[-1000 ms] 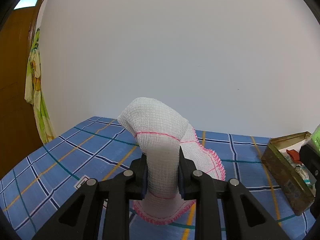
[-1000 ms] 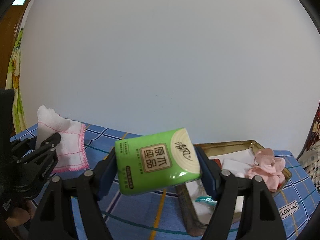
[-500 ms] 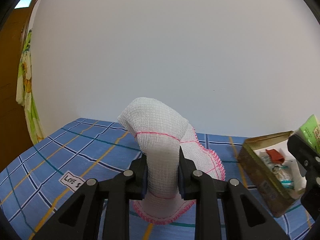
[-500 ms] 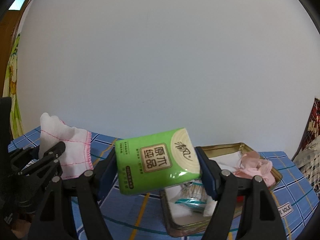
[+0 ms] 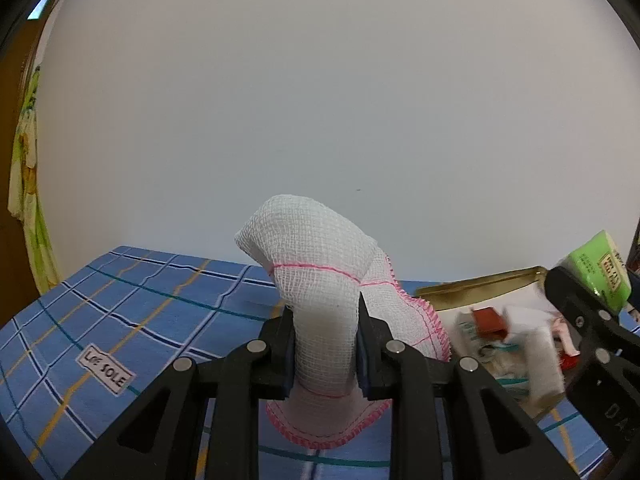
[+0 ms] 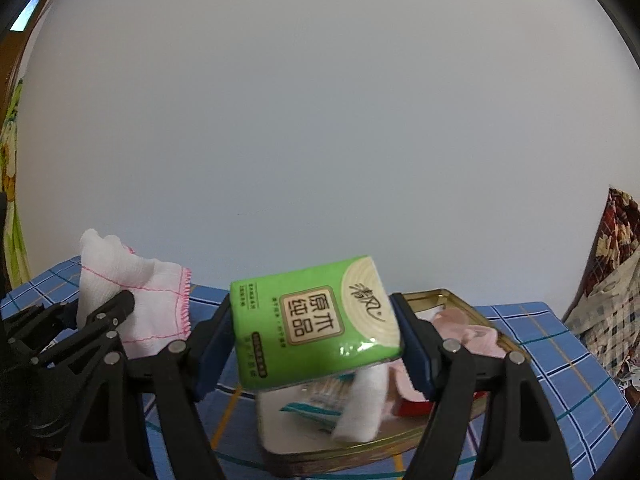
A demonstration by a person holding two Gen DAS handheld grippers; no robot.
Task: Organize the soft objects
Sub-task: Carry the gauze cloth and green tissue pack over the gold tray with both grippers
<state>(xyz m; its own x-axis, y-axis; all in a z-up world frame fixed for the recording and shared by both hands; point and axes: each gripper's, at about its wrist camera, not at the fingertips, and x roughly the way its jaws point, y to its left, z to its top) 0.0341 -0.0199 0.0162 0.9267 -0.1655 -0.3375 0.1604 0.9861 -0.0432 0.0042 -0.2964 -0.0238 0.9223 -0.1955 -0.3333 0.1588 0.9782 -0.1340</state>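
Where the white wall point(image 5: 320, 120) meets it, a blue checked cloth point(image 5: 152, 308) covers the surface below both grippers; a white label sewn on it point(image 5: 107, 372) reads "SOLE" after some letters I cannot make out. On that cloth sits a gold metal tin point(image 6: 460, 304), open at the top and holding a pink fabric piece point(image 6: 472, 332), white folded pieces point(image 6: 360, 412) and a red item point(image 5: 486, 320).

The left gripper point(image 5: 325, 344) has its fingers pinched on a white gauze cloth point(image 5: 316, 280) with pink stitched edging. The cloth stands roughly upright between the pads, its long axis vertical, its top bulging over towards the left and its hem hanging below the fingers, all clear of the surface.

The right gripper point(image 6: 316, 344) has its fingers spread wide and pressed on the two short ends of a green tissue pack point(image 6: 312, 320). The pack lies crosswise between them, its long axis side to side and tilted up at the right, printed face towards the camera, above the tin's near end. Its beige panel reads "原木纯品"; the smaller print is too fine to read.
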